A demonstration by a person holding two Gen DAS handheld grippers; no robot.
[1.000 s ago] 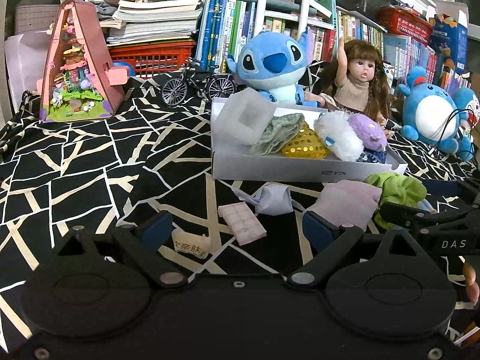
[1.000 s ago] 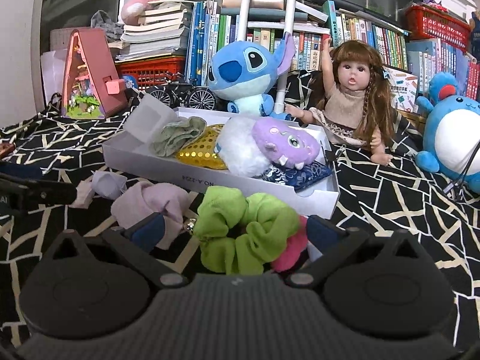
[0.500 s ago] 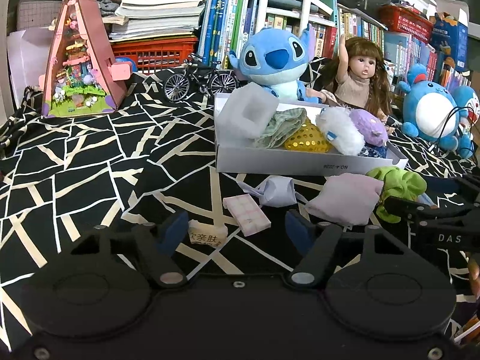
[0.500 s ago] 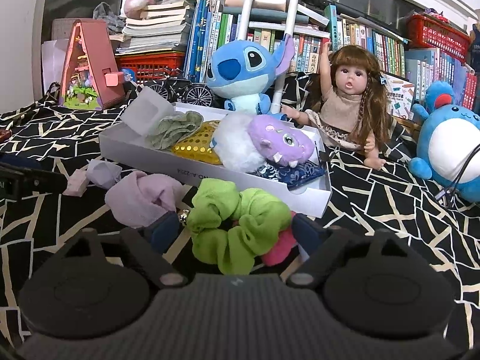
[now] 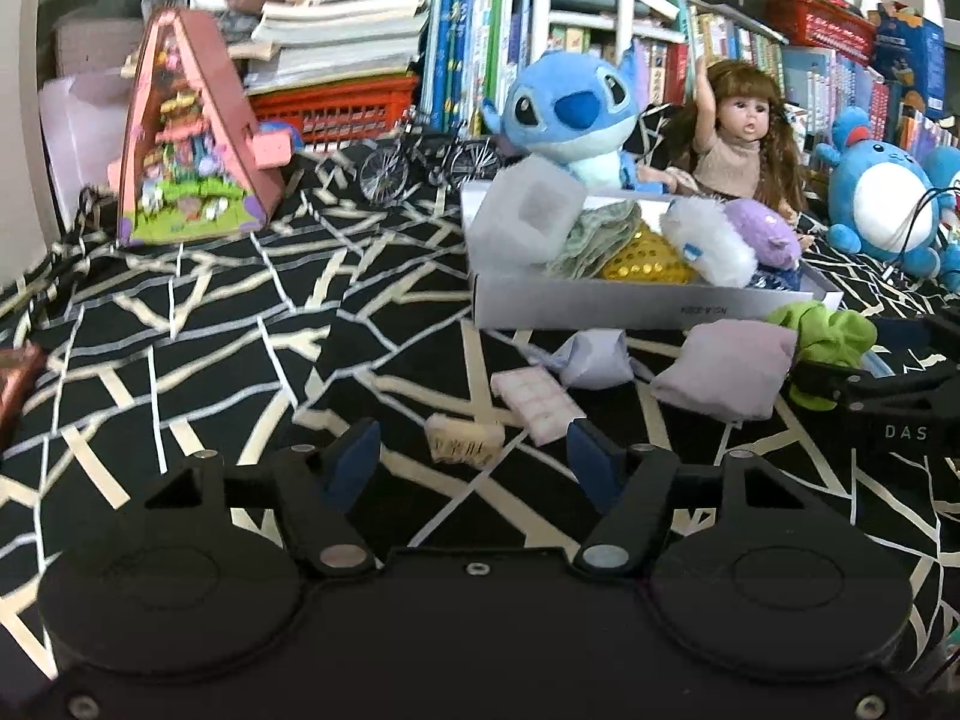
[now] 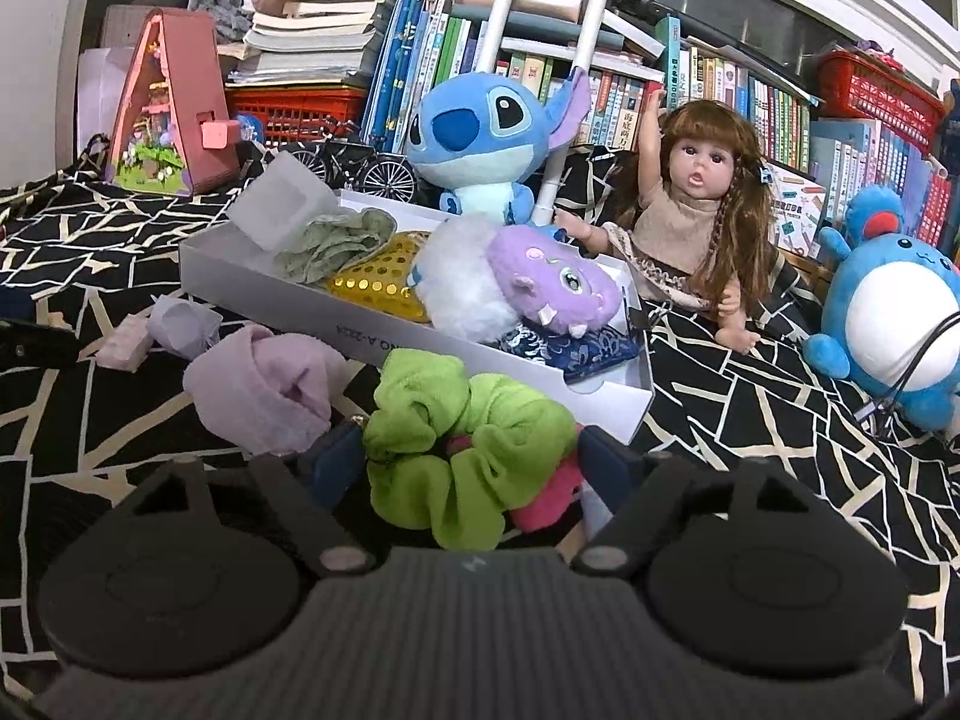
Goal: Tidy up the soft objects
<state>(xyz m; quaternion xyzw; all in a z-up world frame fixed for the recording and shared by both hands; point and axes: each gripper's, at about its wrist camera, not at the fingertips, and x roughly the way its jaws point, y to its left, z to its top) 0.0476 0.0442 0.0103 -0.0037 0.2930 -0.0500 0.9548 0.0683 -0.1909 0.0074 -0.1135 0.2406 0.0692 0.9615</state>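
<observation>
A green scrunchie (image 6: pixel 468 450) lies on a pink one (image 6: pixel 546 501) in front of the white box (image 6: pixel 270 282). My right gripper (image 6: pixel 471 462) straddles it, jaws closing, with both pads against its sides. The box holds a green cloth, a gold sequin piece, white fluff (image 6: pixel 462 294) and a purple plush (image 6: pixel 546 294). A lilac pouch (image 6: pixel 264 390) lies to the left of the scrunchie. My left gripper (image 5: pixel 474 462) stands open, half narrowed, just short of a small white labelled packet (image 5: pixel 463 445). A pink checked piece (image 5: pixel 543 405) and a pale bundle (image 5: pixel 591 354) lie beyond.
The black cloth with pale lines (image 5: pixel 210 330) covers the surface. Behind the box sit a blue plush (image 6: pixel 480 132), a doll (image 6: pixel 696 210), a round blue plush (image 6: pixel 888 312) and a toy bicycle (image 5: pixel 420 162). A pink toy house (image 5: pixel 186 150) stands at the left, bookshelves behind.
Both grippers' jaws have narrowed. The right fingers came in against the green scrunchie. The left gripper drew back slightly, so the small packet now lies ahead of its fingertips.
</observation>
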